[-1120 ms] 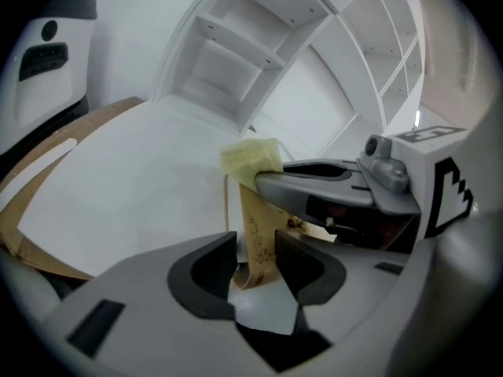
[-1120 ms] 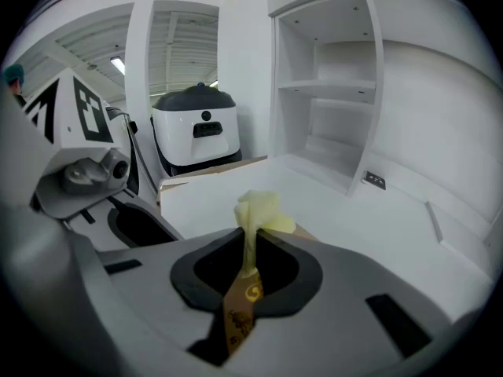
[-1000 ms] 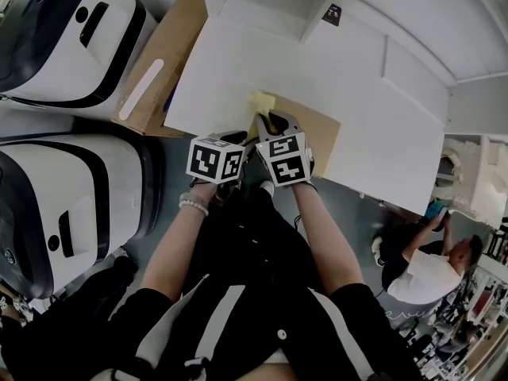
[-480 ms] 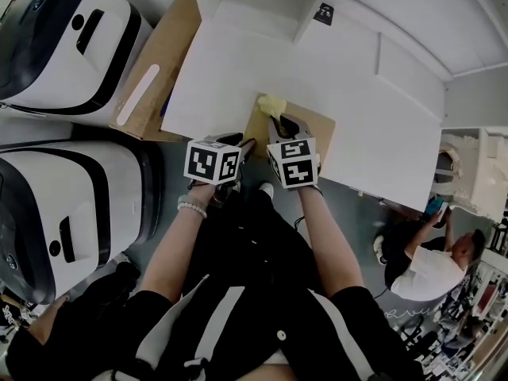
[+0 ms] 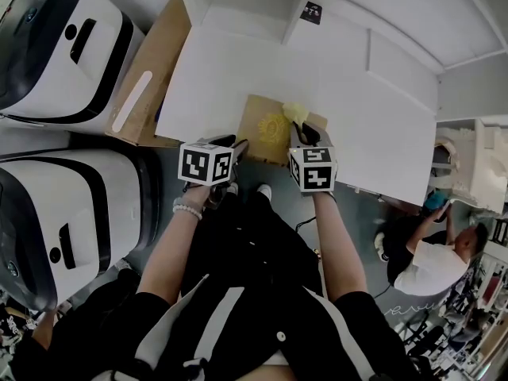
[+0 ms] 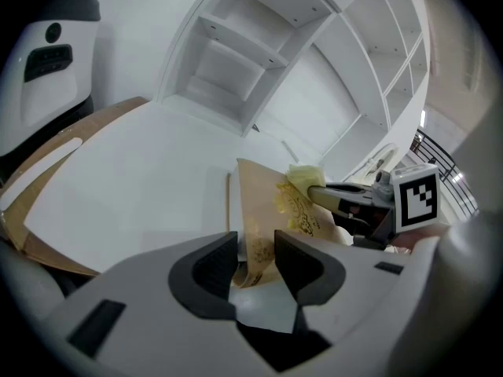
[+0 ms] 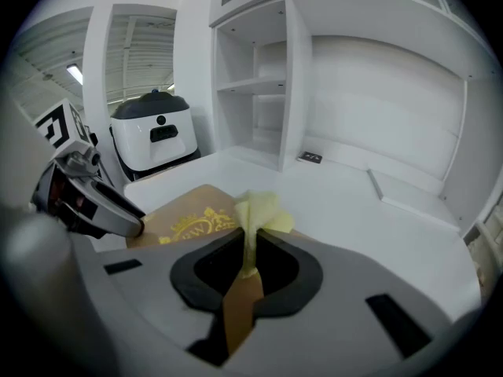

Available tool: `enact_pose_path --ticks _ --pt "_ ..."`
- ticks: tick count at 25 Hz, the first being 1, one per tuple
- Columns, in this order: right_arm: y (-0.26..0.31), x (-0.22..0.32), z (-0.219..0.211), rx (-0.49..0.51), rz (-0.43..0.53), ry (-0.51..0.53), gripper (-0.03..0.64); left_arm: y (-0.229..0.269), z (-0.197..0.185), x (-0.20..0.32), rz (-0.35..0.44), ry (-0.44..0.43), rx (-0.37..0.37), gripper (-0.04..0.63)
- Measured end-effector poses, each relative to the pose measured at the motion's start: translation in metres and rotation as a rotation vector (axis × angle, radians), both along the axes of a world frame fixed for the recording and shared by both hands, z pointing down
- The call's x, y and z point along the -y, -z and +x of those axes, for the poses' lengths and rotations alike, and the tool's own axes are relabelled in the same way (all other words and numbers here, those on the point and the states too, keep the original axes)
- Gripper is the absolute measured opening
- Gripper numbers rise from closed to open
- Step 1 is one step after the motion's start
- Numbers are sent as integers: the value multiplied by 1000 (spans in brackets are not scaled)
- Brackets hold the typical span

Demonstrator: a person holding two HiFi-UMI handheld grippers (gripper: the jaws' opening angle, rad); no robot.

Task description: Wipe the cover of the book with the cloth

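your right gripper [image 7: 250, 269] pinched the cloth [image 7: 263, 210] over the book [image 7: 189, 217]; left gripper [image 6: 255, 261] clamped its corner. wiping seemed only partway done.

On your left wrist you wear a bracelet [image 5: 188, 207] of small white beads. Below it, your black garment [image 5: 238, 276] has light grey stripes [image 5: 163, 328] and one small white round spot [image 5: 280, 336]. Just above the bracelet, the left gripper [image 5: 237, 144] carries a cube [image 5: 205, 165] with black-and-white square markers. To the right of the bracelet, the right gripper [image 5: 305, 136] has a similar cube. Both shells are light grey, with black jaw pads [image 6: 208, 269].
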State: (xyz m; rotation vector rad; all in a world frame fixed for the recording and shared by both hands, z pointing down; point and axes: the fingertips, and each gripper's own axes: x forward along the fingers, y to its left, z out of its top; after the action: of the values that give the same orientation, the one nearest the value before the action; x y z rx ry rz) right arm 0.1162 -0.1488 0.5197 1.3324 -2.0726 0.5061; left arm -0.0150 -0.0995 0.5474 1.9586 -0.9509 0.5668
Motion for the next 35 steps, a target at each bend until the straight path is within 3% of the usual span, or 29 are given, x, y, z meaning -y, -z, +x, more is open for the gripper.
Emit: enact_pose_path --ticks 11,20,24,35 --pt "0 -10 55 -16 -5 -121 37 1 1 0 -6 1 6 147" --pt "4 -17 72 5 -20 -174 37 1 1 -1 -4 2 12 146" --pt "17 -13 56 76 6 -165 37 1 1 -1 -2 -1 15 146" --pt "35 -15 -47 121 31 85 35 2 2 -1 11 -10 32 146"
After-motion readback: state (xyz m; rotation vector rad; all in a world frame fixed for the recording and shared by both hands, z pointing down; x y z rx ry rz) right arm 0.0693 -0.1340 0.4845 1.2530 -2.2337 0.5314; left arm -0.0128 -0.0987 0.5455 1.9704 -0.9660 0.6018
